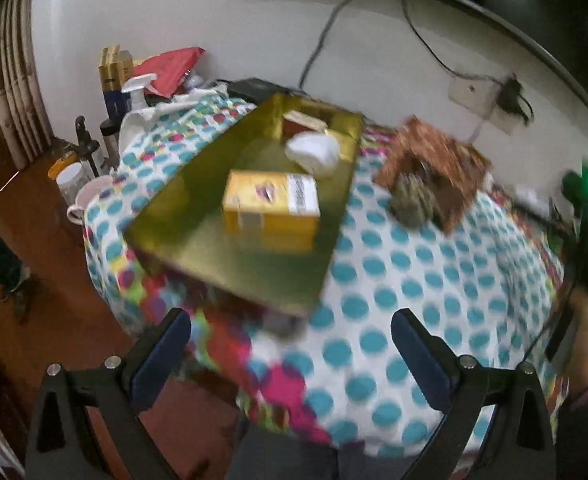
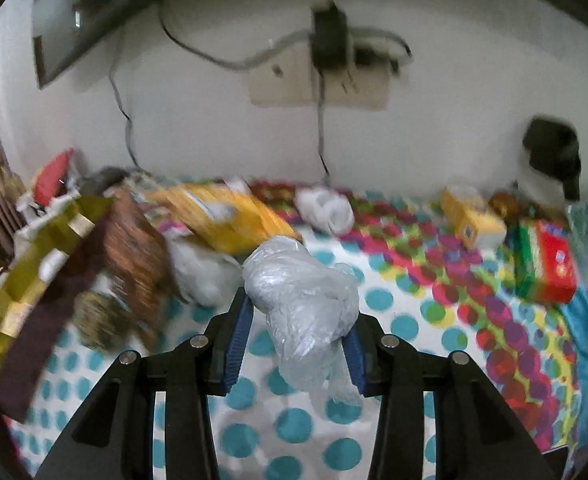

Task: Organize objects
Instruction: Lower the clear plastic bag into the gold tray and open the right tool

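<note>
My right gripper (image 2: 298, 340) is shut on a crumpled clear plastic bag (image 2: 302, 300), held above the dotted tablecloth (image 2: 394, 300); the bag bulges past the blue pads (image 2: 238, 336). A golden tray (image 1: 214, 216) lies on the cloth in the left wrist view and holds a yellow box (image 1: 270, 208), a white bag (image 1: 314, 152) and a small brown box (image 1: 298, 122). Below the tray's near corner my left gripper (image 1: 290, 320) stands open, with nothing between its fingers. In the right wrist view the golden tray (image 2: 26, 276) shows blurred at the left edge.
A brown patterned box (image 1: 434, 164) with a bristly bundle (image 1: 410, 200) sits right of the tray. On the cloth lie a yellow packet (image 2: 222, 220), a white bag (image 2: 326, 204), a yellow box (image 2: 470, 216) and a red-green box (image 2: 546, 264). A spray bottle (image 1: 138, 92) and jars stand left. Cables hang on the wall.
</note>
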Available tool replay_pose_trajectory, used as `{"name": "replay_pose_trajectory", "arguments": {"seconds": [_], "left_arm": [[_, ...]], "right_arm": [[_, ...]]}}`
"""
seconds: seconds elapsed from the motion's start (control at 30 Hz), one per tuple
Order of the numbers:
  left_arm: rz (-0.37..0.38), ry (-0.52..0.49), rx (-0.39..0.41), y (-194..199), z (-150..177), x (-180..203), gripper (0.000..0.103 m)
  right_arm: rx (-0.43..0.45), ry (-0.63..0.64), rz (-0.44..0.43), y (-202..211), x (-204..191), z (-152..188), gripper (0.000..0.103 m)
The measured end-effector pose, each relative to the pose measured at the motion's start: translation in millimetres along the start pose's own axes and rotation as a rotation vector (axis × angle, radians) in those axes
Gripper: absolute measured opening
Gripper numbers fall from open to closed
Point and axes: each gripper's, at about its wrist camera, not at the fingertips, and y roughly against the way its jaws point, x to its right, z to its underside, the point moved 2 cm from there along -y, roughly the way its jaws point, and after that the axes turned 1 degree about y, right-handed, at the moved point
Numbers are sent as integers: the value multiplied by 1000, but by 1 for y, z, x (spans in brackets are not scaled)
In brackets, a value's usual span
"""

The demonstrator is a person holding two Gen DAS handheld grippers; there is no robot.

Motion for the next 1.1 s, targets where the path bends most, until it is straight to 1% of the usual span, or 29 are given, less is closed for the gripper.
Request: {"name": "replay_pose_trajectory", "arguments": {"seconds": [0.13,0.23,0.33,0.4,0.47,0.53,0.63,0.67,0.77,0.83,0.93,1.03,1.1], "left_arm": [[-9,-12,-58,-2,28,8,103],[-22,-18,-90,-1,43,9,103],[-104,-69,-93,4,56,13,103],[-115,-89,-93,7,59,13,103],[-93,-93,-103,11,63,11,103],[-45,-65,-110,15,65,6,103],[-5,-11,-119,15,66,-4,103],[-2,-2,-121,14,66,-6,103],[31,6,-140,11,68,-8,103],[72,1,-138,11,68,-7,103],[80,-18,-137,10,69,-3,103],[116,-22,-157,6,70,0,103],[89,-28,-157,5,69,-1,103]], "right_arm": [[16,45,-101,22,-38,-20,41],[7,111,-218,31,-84,-28,41],[-25,218,-310,33,-135,-28,41],[-54,284,-351,29,-164,-27,41],[-94,350,-400,18,-195,-26,41],[-120,410,-408,7,-218,-24,41],[-169,467,-423,-12,-247,-21,41],[-177,483,-423,-17,-256,-20,41],[-194,520,-424,-28,-275,-18,41],[-210,534,-435,-35,-285,-18,41],[-220,564,-435,-43,-298,-17,41],[-233,584,-436,-50,-303,-13,44],[-225,594,-436,-50,-304,-10,52]]}}
